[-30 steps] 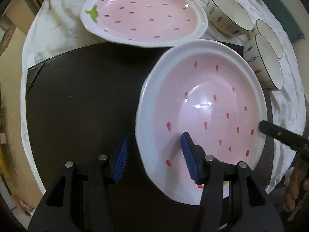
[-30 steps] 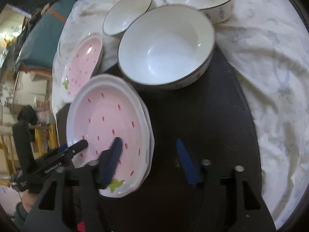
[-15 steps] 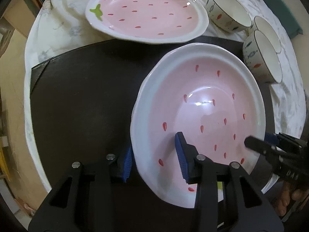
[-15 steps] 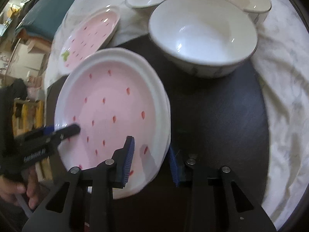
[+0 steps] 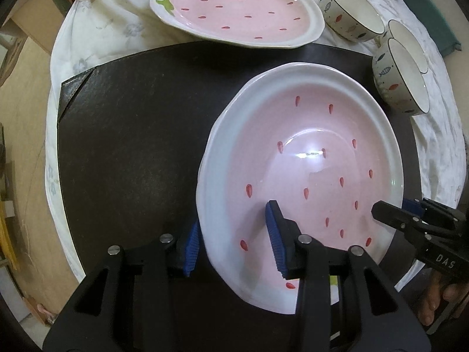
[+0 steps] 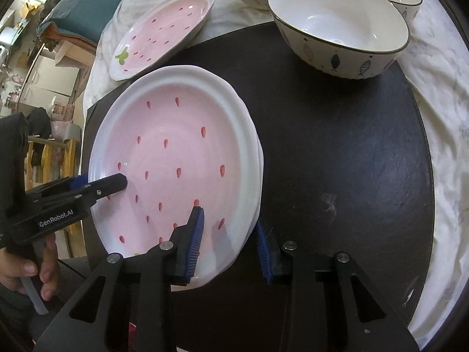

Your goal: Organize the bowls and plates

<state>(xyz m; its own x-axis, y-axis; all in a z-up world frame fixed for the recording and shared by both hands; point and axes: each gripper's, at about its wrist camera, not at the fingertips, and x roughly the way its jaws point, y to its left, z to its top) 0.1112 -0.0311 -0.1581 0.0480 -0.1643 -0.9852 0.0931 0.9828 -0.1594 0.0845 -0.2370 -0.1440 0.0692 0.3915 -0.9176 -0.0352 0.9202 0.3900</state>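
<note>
A pink strawberry-pattern plate with a white rim lies on a black mat; it seems to rest on another plate under it. My left gripper straddles the plate's near-left rim, one pad outside, one inside, jaws still apart. My right gripper straddles the opposite rim the same way, also with a gap. Each gripper shows in the other's view: the right one, the left one. A second strawberry plate lies on the white cloth beyond the mat.
A large white bowl with fish marks stands on the mat's far edge. Smaller fish-pattern bowls stand on the white tablecloth. The round table's edge falls off at the left to the floor.
Both grippers moved in onto the plate's rim from opposite sides and their jaws narrowed around it. The plate itself stays on the mat.
</note>
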